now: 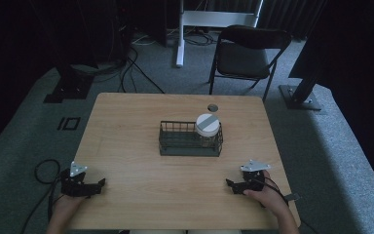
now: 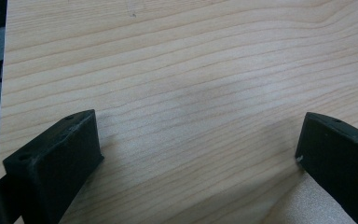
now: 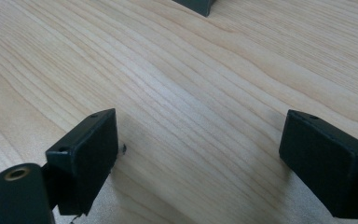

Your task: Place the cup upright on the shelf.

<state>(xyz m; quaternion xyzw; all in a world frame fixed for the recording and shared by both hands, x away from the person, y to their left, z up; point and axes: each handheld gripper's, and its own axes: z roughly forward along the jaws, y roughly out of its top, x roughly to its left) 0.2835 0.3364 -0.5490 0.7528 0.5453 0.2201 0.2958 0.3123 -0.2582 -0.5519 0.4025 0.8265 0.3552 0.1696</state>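
Dim high view, dark surroundings; gripper views brighter, soft shadows.

A square light-wood table (image 1: 126, 146) with visible grain stands on grey carpet. A dark wire rectangular basket (image 1: 190, 145) sits near the tabletop's middle, slightly toward the far edge. A small round dark grommet hole (image 1: 213, 107) lies close to the far edge, just beyond the basket's right end.

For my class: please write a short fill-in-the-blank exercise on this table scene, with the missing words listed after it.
1. The jar with the white lid stands inside the wire ____.
2. Both the left gripper and the right gripper have their jaws ____.
3. Beyond the table stands a folding ____.

Missing words: basket; open; chair
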